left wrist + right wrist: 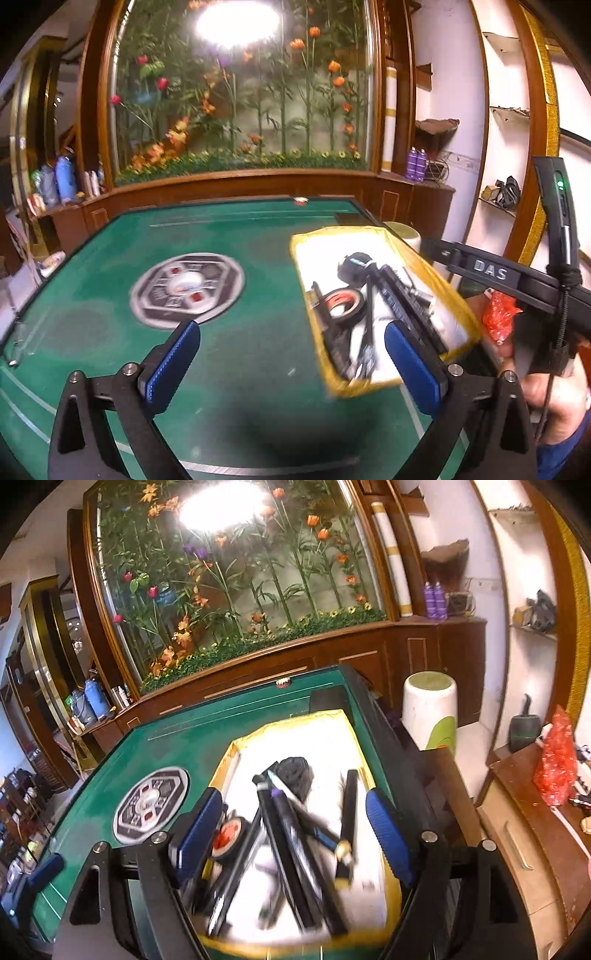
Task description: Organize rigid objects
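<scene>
L gripper (pixel 291 363): my jaws spread wide, blue pads (pixel 173 360) w/ nothing between; hovering over the green worktop (pixel 236 354), just left of the tray.
R gripper (pixel 295 834): jaws wide apart too, nothing clamped; hanging right over the tray, pads (pixel 389 836) bracketing the pile from above. Can't tell if any pad touches the stuff.
Tray (pixel 430 275): yellow-rimmed, white inside, sits on the worktop's right side near the edge; in the right wrist view (pixel 354 727) it fills the centre.
Tape roll (pixel 341 301): black w/ red-orange core, lying in the tray's left part; seen also at (pixel 229 834), close to my R gripper's left pad.
Long black bars (pixel 288 853): several, criss-crossed in the tray middle, blurred, can't tell what each is. One separate black stick w/ gold end (pixel 347 827) lies toward the tray's right side.
Dark round lump (pixel 295 773): at the far end of the pile, in the tray; blurry.
Octagonal plate (pixel 186 290): grey/black w/ red bits, flat in the worktop centre, well apart from the tray.
Small red-white bit (pixel 300 200): at the worktop's far edge.
White bin (pixel 430 709): beyond the worktop's right side.
Red bag (pixel 556 760): on a brown side counter, far right.
</scene>
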The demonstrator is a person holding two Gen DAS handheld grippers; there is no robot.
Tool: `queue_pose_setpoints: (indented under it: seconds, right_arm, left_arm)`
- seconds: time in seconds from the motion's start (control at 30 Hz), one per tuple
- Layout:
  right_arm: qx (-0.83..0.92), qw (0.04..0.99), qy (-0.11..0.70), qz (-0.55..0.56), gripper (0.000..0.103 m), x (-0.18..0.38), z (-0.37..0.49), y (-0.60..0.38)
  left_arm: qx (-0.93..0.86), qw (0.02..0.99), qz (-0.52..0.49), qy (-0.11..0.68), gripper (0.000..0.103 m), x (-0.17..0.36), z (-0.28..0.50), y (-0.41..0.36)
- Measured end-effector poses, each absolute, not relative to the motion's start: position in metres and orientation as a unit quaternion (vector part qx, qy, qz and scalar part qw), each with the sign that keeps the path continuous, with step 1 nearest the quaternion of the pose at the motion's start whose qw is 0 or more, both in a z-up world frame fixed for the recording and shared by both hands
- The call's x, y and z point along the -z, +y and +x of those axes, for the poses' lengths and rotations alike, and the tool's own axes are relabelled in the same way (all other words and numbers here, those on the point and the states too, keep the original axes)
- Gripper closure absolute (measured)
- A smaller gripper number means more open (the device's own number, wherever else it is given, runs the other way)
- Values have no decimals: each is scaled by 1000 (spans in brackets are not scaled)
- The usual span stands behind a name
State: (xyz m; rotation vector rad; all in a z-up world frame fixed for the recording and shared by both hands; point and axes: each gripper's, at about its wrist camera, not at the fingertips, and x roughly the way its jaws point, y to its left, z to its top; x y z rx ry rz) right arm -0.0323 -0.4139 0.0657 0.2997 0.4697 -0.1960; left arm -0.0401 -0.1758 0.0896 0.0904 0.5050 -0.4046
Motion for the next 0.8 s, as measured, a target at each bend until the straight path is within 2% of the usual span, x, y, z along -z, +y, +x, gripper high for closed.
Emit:
queue_pose_setpoints:
  seconds: [0.07,0.27,0.37,0.8]
  right_arm:
    - [95,958,229,148,19,-64,-53,-406]
    - [130,966,203,93,7,-55,-128,-368]
    - [135,962,218,91,7,-46,-140,-354]
    - [122,959,245,78,7,-32,-135,-328]
  left_arm:
    - [211,943,65,248,1,-89,-52,-168]
    - [190,940,123,255,1,-74,-84,-155]
    - [173,945,151,235,1,-65,-97,-150]
    - [175,938,157,256,1,-53,-109,-147]
